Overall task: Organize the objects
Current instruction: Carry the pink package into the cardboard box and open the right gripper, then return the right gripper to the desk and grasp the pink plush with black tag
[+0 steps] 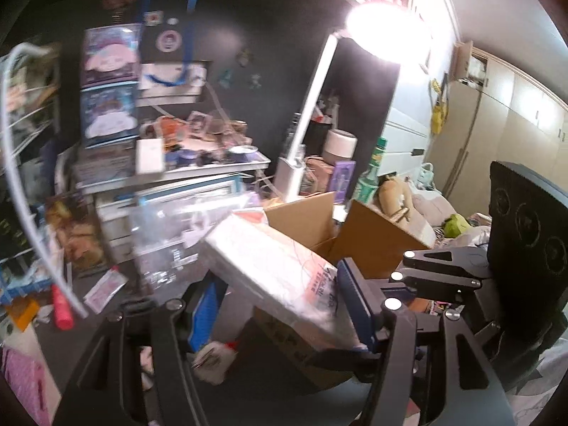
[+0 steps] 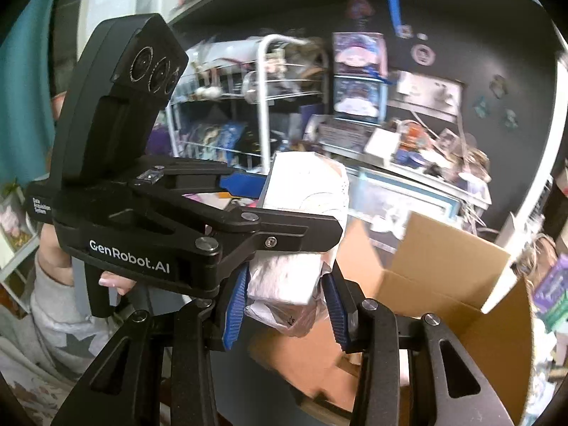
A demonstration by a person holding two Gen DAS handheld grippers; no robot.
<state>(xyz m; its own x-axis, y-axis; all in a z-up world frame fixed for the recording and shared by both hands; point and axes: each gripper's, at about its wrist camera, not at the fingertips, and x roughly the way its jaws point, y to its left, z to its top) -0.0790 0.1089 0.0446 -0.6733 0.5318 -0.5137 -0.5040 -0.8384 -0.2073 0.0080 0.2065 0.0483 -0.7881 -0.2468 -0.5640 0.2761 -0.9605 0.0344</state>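
Blue-padded fingers of the right gripper [image 2: 285, 305] are pinching the near end of a white plastic-wrapped package [image 2: 305, 209], half closed on it. Reaching in from the left, the left gripper [image 1: 280, 310] is clamping the package's other end between its blue pads, jaws about half open around it. Both are holding the package in the air, just above an open cardboard box [image 2: 443, 284] beside the cluttered desk [image 1: 198, 172].

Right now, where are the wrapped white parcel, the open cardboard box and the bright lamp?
wrapped white parcel [image 1: 273, 266], left wrist view, its flat top face.
cardboard box [image 2: 451, 248], right wrist view, a raised flap.
lamp [image 1: 387, 28], left wrist view, the glowing head.
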